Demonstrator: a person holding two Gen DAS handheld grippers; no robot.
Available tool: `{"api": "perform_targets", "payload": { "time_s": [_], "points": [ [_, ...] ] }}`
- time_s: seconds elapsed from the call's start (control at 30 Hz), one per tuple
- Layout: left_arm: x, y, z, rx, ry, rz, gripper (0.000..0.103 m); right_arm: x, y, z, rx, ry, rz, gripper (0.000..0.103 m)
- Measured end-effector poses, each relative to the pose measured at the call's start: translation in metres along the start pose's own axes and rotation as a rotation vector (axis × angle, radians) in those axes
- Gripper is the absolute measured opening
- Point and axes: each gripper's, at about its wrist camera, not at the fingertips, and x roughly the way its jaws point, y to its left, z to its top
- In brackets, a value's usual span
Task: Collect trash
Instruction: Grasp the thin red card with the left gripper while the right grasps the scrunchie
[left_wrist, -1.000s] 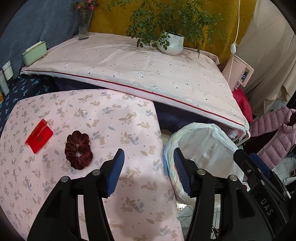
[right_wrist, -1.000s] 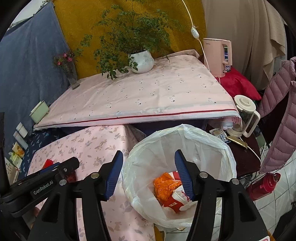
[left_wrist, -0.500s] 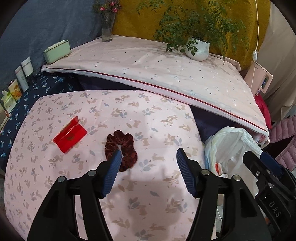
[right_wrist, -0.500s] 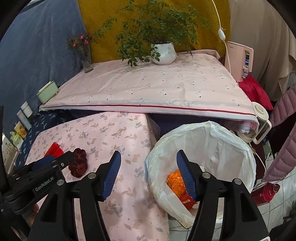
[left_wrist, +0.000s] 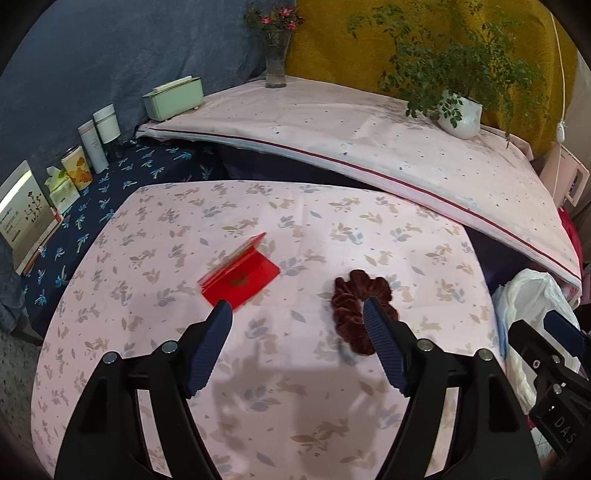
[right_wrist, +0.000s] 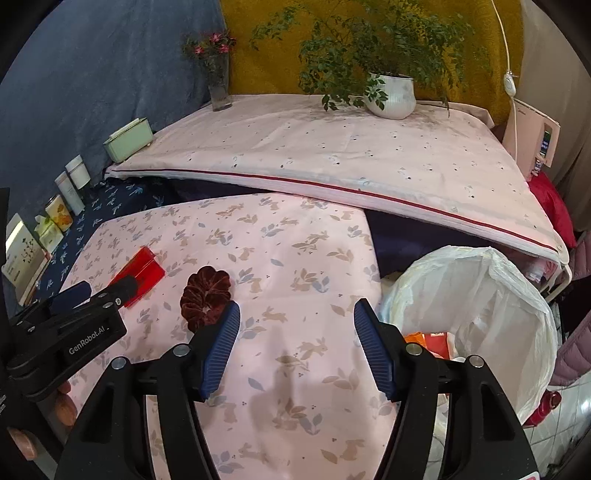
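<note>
Both tongs hang above the worktop with the pink rabbit-print cloth (left_wrist: 369, 229), and neither carries anything. The left tongs (left_wrist: 297, 314) are spreading wider as I watch, nothing between the blue pads, aimed at the flat red folded card packet (left_wrist: 242, 278) lying just beyond their left tip. Just beside it to the right lies the dark maroon velvet scrunchie (left_wrist: 360, 302), partly behind the right pad. The right tongs (right_wrist: 297, 314) stand wide and empty too, with the scrunchie at their left tip. The white plastic bin bag (right_wrist: 491, 295) gapes open off the worktop's right edge, orange and red scraps already inside. This looks like the reach for the next piece, the red packet likeliest. The left tongs need to drop lower, straddle the raised flap and pinch; flat card on cloth could slip.
</note>
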Motion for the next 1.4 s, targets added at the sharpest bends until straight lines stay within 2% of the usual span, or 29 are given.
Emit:
{"api": "perform_targets", "payload": {
  "time_s": [0.27,0.4,0.6,0.9,0.93,1.0,1.03,1.1,1.13,1.2,1.3,1.4],
  "points": [
    [0.022,0.05,0.0,-0.001,-0.003,0.084,0.072,0.034,0.044,-0.006,-0.062,0.057,0.037,0.066],
    [0.039,0.068,0.001,-0.002,0.009,0.102,0.072,0.052,0.064,-0.006,-0.082,0.085,0.052,0.066],
    [0.071,0.085,0.005,-0.001,0.043,0.099,0.072,0.084,0.085,-0.004,-0.083,0.126,0.063,0.066],
    [0.099,0.086,0.012,0.011,0.052,0.034,0.071,0.127,0.093,-0.005,-0.074,0.181,0.043,0.067],
    [0.101,0.085,0.012,0.011,0.053,0.024,0.068,0.131,0.093,-0.006,-0.07,0.189,0.044,0.067],
    [0.106,0.083,0.013,0.011,0.072,0.001,0.052,0.137,0.094,-0.008,-0.064,0.2,0.039,0.067],
    [0.107,0.081,0.013,0.008,0.082,-0.011,0.048,0.138,0.094,-0.01,-0.061,0.202,0.04,0.067],
    [0.109,0.079,0.013,0.002,0.093,-0.029,0.03,0.14,0.094,-0.011,-0.061,0.204,0.037,0.066],
    [0.109,0.078,0.013,0.003,0.097,-0.037,0.025,0.14,0.094,-0.012,-0.066,0.198,0.034,0.062],
    [0.107,0.075,0.012,0.008,0.099,-0.056,0.007,0.139,0.095,-0.011,-0.072,0.196,0.039,0.05],
    [0.102,0.068,0.012,0.024,0.095,-0.067,0.002,0.137,0.092,-0.01,-0.065,0.193,0.055,0.037],
    [0.092,0.061,0.012,0.029,0.084,-0.083,0.002,0.129,0.09,-0.008,-0.069,0.18,0.057,0.032]
  ]
}}
